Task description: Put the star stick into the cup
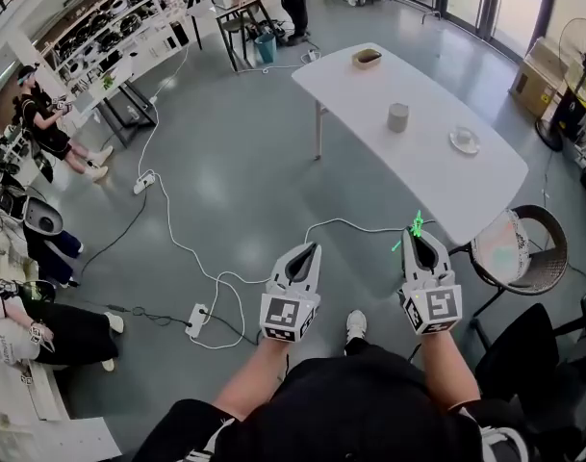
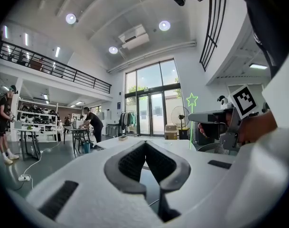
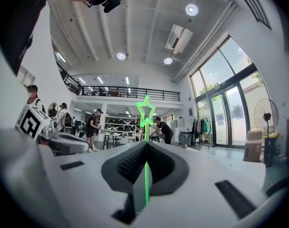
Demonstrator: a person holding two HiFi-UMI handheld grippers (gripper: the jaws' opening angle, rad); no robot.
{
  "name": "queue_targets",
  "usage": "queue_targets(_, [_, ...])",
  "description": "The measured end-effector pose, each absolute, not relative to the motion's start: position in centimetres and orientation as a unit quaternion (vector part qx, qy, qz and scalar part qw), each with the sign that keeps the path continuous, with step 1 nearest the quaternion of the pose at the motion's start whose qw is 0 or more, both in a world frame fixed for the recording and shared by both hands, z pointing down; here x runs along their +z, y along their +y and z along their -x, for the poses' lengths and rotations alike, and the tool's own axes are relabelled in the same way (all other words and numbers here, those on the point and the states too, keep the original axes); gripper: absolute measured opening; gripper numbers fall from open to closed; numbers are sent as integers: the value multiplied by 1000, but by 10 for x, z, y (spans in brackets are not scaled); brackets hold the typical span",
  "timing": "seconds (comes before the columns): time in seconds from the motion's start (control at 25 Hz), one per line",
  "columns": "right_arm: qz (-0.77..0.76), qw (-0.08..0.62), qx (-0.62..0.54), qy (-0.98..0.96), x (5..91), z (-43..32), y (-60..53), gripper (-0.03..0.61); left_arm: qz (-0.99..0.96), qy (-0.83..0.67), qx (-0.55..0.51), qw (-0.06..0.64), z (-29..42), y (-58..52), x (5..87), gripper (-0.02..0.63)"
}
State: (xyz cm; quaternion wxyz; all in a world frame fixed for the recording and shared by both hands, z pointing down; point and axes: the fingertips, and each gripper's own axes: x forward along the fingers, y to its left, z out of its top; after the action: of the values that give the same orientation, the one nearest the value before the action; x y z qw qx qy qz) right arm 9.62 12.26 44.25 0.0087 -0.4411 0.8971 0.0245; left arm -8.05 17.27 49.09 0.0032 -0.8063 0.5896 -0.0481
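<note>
My right gripper [image 1: 420,238] is shut on the green star stick [image 1: 415,227], whose star tip pokes out past the jaws toward the table. In the right gripper view the stick [image 3: 146,175] runs up between the closed jaws and ends in a green star outline. The left gripper [image 1: 305,255] hangs beside it over the floor, shut with nothing held; the left gripper view shows its jaws [image 2: 145,145] closed and the star stick [image 2: 191,100] off to the right. The grey cup [image 1: 397,116] stands upright near the middle of the white table [image 1: 360,89], far from both grippers.
A small white dish [image 1: 464,140] lies right of the cup and a woven basket [image 1: 367,59] sits at the table's far end. A round wire chair [image 1: 519,249] stands by the table's near corner. White cables and a power strip [image 1: 196,320] trail over the grey floor. People stand and sit at the left and far back.
</note>
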Motion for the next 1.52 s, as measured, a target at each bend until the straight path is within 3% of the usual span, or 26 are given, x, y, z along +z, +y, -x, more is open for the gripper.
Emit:
queue_targets(0.84, [459, -3, 20, 888, 449, -114, -45, 9, 816, 573, -71, -16, 79, -3, 505, 11])
queue_targets(1.52, [530, -11, 20, 848, 449, -29, -201, 9, 864, 501, -55, -13, 152, -187, 501, 11])
